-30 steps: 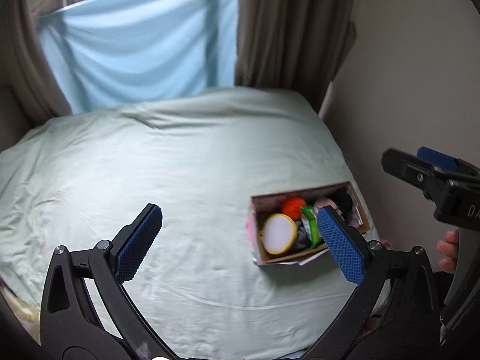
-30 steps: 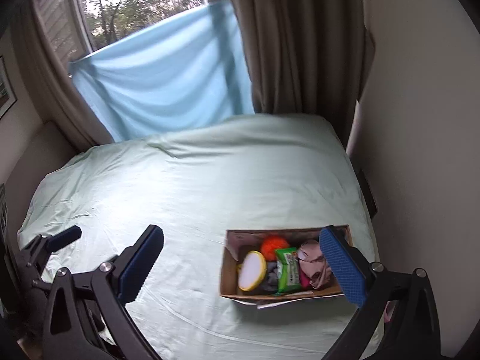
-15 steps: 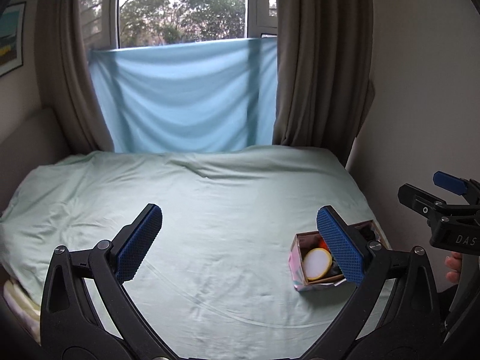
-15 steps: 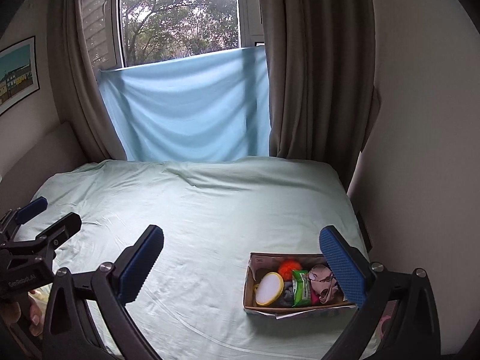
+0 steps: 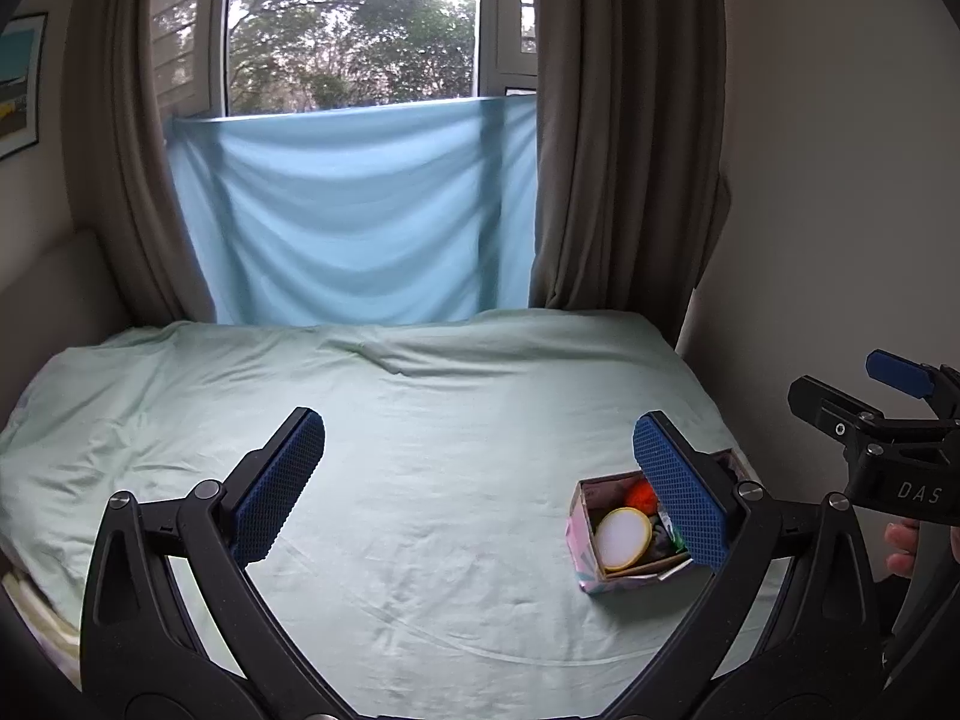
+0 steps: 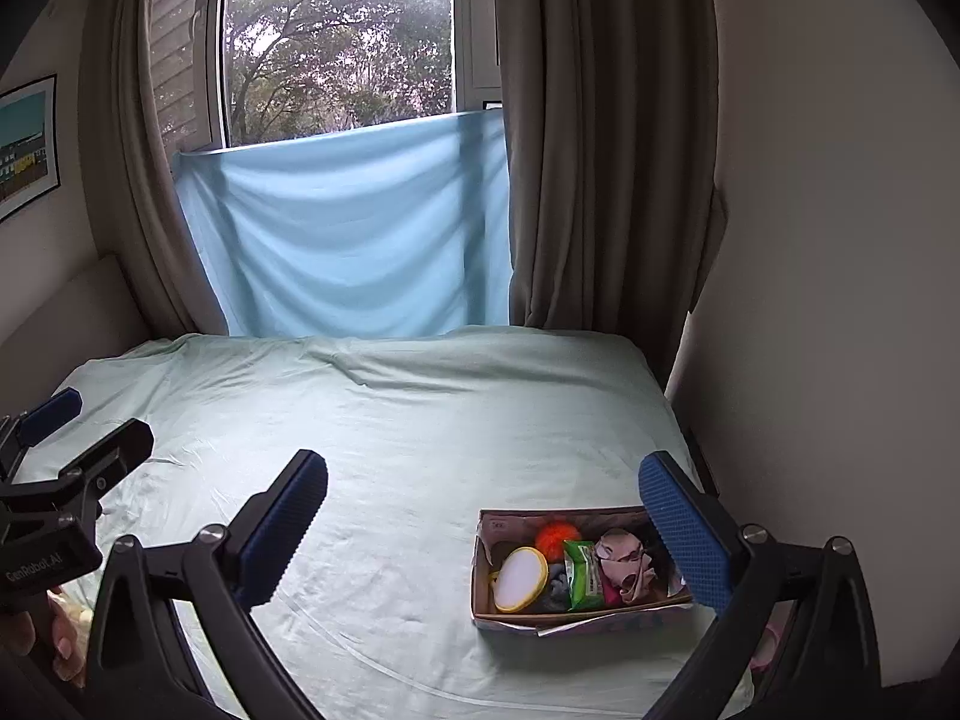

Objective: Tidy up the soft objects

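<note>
Right wrist view: box [image 6: 576, 612] w/ soft items packed inside sits on bed [image 6: 420, 450], below right gripper [image 6: 483, 516] near its right jaw. Both grippers, left gripper [image 5: 480, 468] too, spread wide, holding nothing, prob. hovering clear.

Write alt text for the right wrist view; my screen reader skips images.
An open gripper hovers over a pale green bed, with a cardboard box of soft items near its right finger. Behind, a blue sheet covers the lower window between brown curtains.
</note>
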The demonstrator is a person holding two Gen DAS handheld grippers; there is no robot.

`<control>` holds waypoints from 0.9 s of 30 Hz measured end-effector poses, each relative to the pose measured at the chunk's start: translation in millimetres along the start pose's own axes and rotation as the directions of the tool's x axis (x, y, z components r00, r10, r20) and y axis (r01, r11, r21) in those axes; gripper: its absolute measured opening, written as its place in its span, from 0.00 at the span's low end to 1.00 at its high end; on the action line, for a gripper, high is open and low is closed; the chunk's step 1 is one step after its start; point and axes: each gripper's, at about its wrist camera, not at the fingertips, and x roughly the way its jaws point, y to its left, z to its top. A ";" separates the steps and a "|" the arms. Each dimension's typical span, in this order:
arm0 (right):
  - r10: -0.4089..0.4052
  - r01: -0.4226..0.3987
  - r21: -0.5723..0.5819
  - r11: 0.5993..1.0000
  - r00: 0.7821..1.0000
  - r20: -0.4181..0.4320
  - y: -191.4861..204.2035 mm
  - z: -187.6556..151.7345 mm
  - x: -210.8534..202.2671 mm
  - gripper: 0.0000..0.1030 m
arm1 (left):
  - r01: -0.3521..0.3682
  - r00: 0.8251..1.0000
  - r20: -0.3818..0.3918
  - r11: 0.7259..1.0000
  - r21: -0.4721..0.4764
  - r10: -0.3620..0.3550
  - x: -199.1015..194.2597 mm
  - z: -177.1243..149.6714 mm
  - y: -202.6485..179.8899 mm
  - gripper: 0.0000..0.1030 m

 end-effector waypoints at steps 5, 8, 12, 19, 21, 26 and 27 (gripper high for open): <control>-0.003 0.003 -0.005 1.000 1.000 0.016 1.9 0.9 -3.5 1.00 | 0.006 1.000 0.012 1.000 -0.005 -0.006 -2.5 0.6 3.8 1.00; -0.002 0.002 -0.004 1.000 1.000 0.021 2.8 1.0 -4.7 1.00 | 0.005 1.000 0.020 1.000 -0.008 -0.005 -3.9 -0.1 5.6 1.00; 0.000 0.000 -0.005 1.000 1.000 0.022 5.0 0.5 -6.0 1.00 | 0.006 1.000 0.018 1.000 -0.011 -0.005 -4.7 -0.8 6.9 1.00; -0.008 0.008 0.002 1.000 1.000 0.023 6.0 0.4 -7.8 1.00 | 0.004 1.000 0.018 1.000 -0.018 -0.004 -5.0 -1.3 9.4 1.00; -0.006 0.006 0.008 1.000 1.000 0.020 5.1 0.8 -7.5 1.00 | 0.004 1.000 0.018 1.000 -0.017 -0.004 -5.6 -2.0 9.2 1.00; -0.010 0.009 0.013 1.000 1.000 0.022 5.0 1.2 -9.3 1.00 | 0.005 1.000 0.013 1.000 -0.017 -0.004 -5.8 -2.0 10.0 1.00; -0.011 0.011 0.013 1.000 1.000 0.023 5.1 1.1 -9.5 1.00 | 0.003 1.000 0.013 1.000 -0.017 -0.003 -5.9 -2.5 10.2 1.00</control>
